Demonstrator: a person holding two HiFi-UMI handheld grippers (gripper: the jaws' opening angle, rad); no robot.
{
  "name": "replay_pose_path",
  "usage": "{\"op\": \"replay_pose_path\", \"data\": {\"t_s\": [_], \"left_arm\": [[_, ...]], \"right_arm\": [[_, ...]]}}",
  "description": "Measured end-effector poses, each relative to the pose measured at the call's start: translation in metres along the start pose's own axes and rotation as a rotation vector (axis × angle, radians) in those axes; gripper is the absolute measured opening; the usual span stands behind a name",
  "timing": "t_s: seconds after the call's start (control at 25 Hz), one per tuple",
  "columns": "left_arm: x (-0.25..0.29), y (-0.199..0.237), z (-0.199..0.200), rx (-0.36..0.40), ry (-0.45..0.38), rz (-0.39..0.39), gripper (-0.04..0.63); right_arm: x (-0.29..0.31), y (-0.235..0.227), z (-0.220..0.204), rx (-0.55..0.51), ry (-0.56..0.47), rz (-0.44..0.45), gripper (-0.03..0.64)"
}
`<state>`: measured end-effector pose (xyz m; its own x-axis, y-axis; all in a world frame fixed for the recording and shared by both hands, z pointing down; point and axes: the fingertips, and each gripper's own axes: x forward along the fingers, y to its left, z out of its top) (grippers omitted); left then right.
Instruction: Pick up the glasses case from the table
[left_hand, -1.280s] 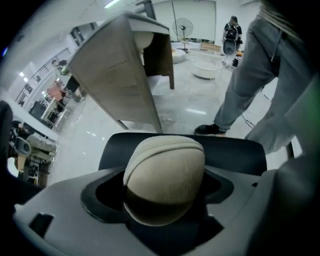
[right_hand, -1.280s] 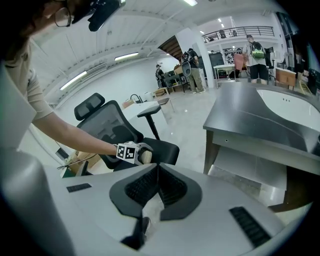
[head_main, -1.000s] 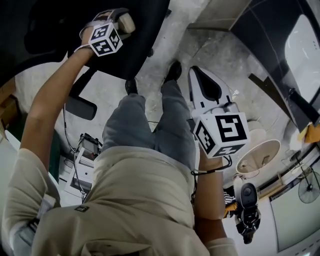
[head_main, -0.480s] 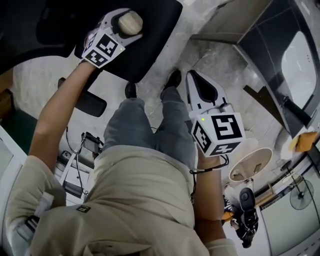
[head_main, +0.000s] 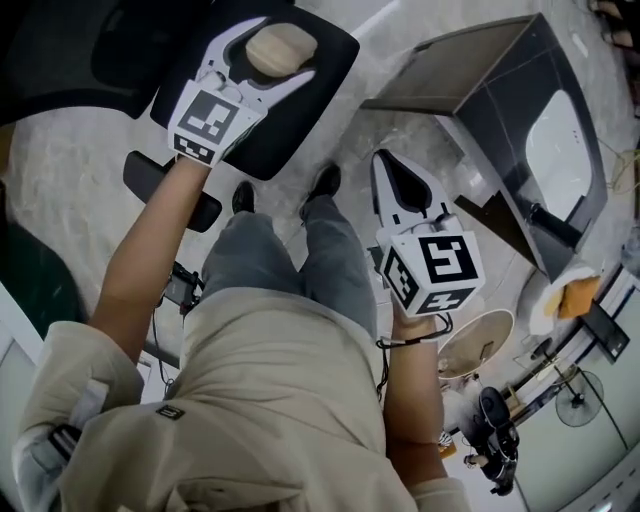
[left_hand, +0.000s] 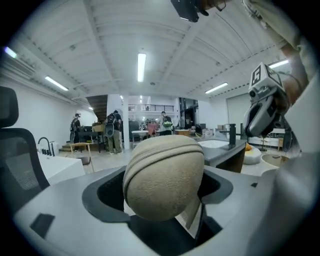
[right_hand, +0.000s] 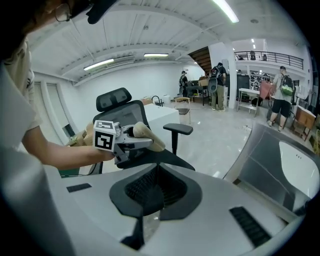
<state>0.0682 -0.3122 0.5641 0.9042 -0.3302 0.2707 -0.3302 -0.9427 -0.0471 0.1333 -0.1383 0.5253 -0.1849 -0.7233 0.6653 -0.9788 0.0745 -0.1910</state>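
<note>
Inside the left gripper (head_main: 278, 48), glasses case (left_hand: 165, 175); right gripper view shows its length.

Two claws: the left claw (head_main: 282, 45) and the right claw (head_main: 386, 160). Two marker cubes, a left cube (head_main: 208, 120) and a right cube (head_main: 432, 268). One case (left_hand: 164, 175). One chair (head_main: 300, 125). One counter (head_main: 505, 95). Two shoes (head_main: 324, 181). One fan (head_main: 578, 410). At least three people (left_hand: 114, 131) far off.

I can't see the lower end of the glasses case (left_hand: 165, 175); it sinks behind the gripper body, and its bulk covers the jaw tips. The chair (head_main: 310, 100) runs off the head view's top edge. The distant people (left_hand: 114, 131) are too small to read.
</note>
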Motion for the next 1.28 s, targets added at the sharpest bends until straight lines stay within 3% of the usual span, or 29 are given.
{"op": "replay_pose_path", "data": {"t_s": [0.48,0.64,0.88,1.28], "left_arm": [[-0.103,0.027,0.136,0.033,-0.178,0.061,0.416],[-0.144,0.036,0.172,0.001,-0.159,0.08,0.416],[-0.203,0.051,0.225,0.06,-0.175,0.11,0.414],[-0.289,0.055,0.267,0.143,-0.185,0.173,0.414]], "right_arm": [[-0.023,0.062,0.077,-0.058,-0.126,0.036,0.026],[-0.033,0.083,0.104,-0.072,-0.175,0.06,0.025],[-0.051,0.113,0.144,-0.104,-0.244,0.089,0.026],[-0.089,0.159,0.194,-0.233,-0.366,0.121,0.023]]}}
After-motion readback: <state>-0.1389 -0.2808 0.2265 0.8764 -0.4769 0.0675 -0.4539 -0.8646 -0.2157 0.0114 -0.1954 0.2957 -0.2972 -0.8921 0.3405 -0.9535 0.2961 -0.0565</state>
